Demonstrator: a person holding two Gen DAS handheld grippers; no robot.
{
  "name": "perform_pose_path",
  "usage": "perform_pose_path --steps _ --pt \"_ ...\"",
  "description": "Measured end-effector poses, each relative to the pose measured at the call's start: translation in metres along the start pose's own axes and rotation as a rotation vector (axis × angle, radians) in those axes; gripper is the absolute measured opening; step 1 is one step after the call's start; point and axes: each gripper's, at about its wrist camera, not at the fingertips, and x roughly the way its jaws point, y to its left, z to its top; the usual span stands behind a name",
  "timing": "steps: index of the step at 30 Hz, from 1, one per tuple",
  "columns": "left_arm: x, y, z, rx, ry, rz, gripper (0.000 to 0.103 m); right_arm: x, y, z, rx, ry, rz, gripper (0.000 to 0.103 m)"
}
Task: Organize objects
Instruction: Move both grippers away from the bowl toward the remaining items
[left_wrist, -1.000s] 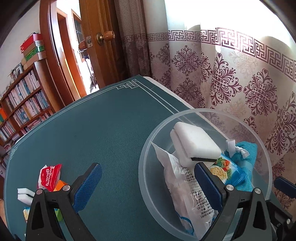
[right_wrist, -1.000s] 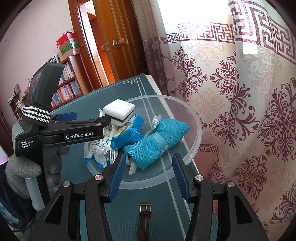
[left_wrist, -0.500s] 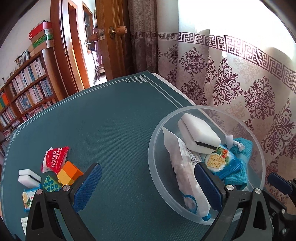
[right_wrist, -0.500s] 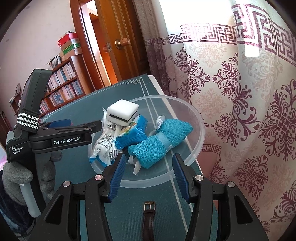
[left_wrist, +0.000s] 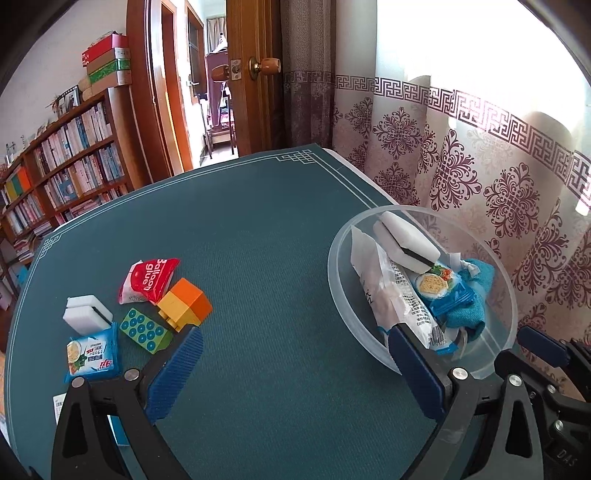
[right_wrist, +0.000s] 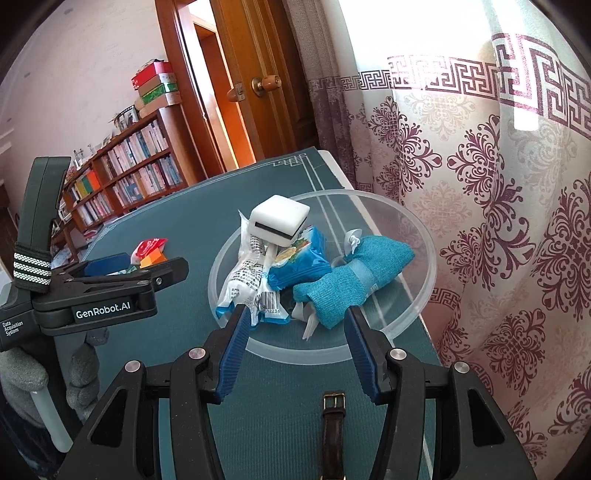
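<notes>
Bowl: holds sponge, packets, cloth, evidently the collection point. Left gripper wide apart, empty; right gripper parted, empty. Blocks await.

— How does the left black two-finger gripper with blue ribbed pads stand?

— Its jaws are spread wide with nothing between them, tilted downward over the worktop. In the right wrist view its black body juts in from the left, carried by a hand in a grey knit glove wrapped round the handle below it.

— And the right black two-finger gripper with blue ribbed pads?

— Also angled down, jaws parted only partway, narrower than the left pair, and nothing is pinched between the pads.
</notes>
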Motion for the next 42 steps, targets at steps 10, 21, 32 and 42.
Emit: perform_pose_path --steps 10,21,32,42 --pt "-0.012 0.049 -0.020 -0.091 0.008 0.057 0.102 -0.001 0.022 -0.008 -0.025 0.012 0.025 0.056" --pt "-0.017 0.130 -0.045 -0.178 0.028 0.146 0.102 0.002 0.048 -0.018 -0.047 0.036 0.049 0.057" --pt "-0.009 0.193 -0.058 -0.210 0.060 0.136 0.102 0.009 0.074 -0.027 -0.047 0.064 0.072 0.057" --pt "0.007 0.209 -0.074 -0.211 0.141 0.005 0.102 0.017 0.094 -0.036 -0.067 0.103 0.084 0.057"
